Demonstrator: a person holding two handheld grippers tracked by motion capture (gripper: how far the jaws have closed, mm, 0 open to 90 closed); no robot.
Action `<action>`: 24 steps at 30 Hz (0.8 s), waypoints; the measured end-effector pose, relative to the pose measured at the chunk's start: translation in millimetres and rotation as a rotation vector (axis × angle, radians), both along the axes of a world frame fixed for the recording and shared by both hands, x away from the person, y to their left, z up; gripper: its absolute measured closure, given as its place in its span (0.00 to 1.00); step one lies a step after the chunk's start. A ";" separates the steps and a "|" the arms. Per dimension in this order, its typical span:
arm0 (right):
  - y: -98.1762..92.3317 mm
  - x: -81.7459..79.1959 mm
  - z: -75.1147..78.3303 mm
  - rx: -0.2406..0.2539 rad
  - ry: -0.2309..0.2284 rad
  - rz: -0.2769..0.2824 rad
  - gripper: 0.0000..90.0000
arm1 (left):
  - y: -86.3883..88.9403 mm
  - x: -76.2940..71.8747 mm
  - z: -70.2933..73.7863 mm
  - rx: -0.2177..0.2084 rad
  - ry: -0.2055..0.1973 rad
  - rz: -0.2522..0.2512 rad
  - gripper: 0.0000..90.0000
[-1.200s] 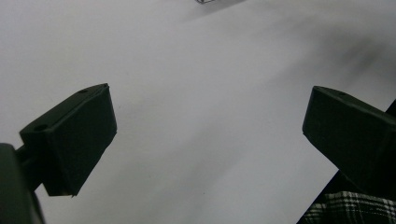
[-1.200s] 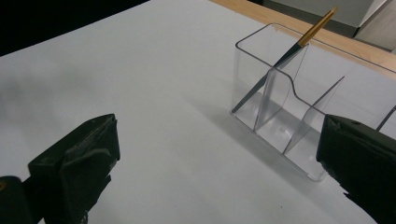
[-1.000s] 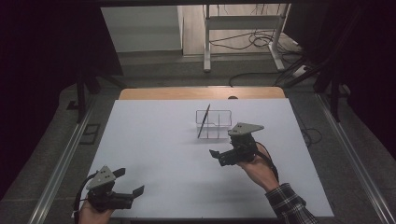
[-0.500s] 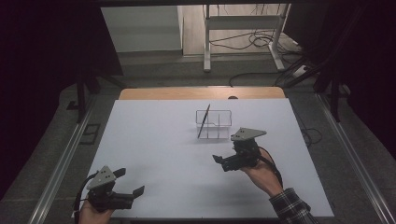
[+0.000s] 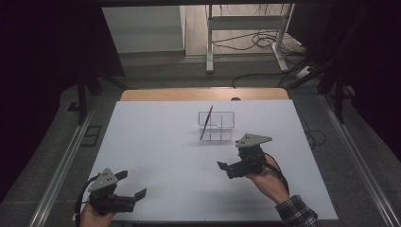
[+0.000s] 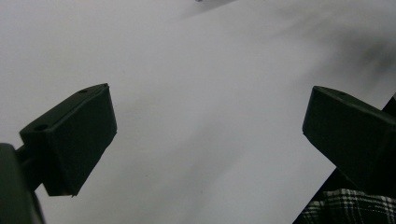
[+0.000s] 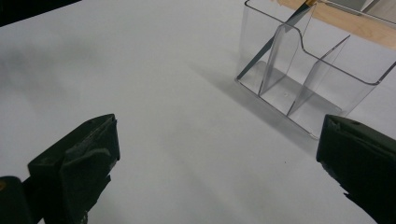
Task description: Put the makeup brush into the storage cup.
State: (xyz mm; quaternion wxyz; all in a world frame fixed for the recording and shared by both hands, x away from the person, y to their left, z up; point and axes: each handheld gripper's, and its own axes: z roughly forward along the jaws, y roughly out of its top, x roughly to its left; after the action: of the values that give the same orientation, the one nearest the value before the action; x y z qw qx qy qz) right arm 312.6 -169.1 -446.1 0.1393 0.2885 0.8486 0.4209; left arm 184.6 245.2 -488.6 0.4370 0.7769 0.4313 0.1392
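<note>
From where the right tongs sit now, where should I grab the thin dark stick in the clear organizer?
Probably the stick's free upper end, from above. It leans in the clear organizer's left compartment, its foot walled in, top clear of the rim.

White table sheet (image 5: 165,142) is lying flat under the left fingers (image 5: 140,193) and right fingers (image 5: 222,165). Wooden strip (image 5: 189,94) is running along its edge, well beyond both. Metal stand (image 5: 246,23) and floor cables (image 5: 246,43) are sitting farther beyond. Rails (image 5: 66,161) are flanking the sheet, outboard of the fingers.
</note>
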 end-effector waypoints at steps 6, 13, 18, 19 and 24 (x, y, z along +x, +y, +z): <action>-3.2 -4.1 -0.5 -0.004 0.003 -0.004 0.00 | -0.3 0.1 -0.1 0.001 0.000 0.000 0.04; -6.5 -8.6 -1.8 -0.009 0.003 -0.003 0.00 | -0.2 0.0 -0.1 0.002 -0.002 0.000 0.04; -9.3 -12.1 0.1 -0.007 0.000 -0.007 0.00 | -0.2 0.1 -0.1 0.001 -0.001 0.000 0.04; -10.3 -13.1 0.4 -0.004 -0.002 -0.007 0.00 | -0.2 0.1 -0.1 0.001 -0.001 0.000 0.04; -13.2 -16.2 0.9 -0.007 -0.003 -0.009 0.00 | -0.3 0.1 -0.2 0.000 0.000 0.000 0.04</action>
State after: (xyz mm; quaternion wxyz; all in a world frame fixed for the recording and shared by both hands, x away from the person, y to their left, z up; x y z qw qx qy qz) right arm 296.4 -182.3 -445.2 0.1434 0.2912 0.8485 0.4179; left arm 184.7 244.9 -488.8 0.4369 0.7771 0.4311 0.1393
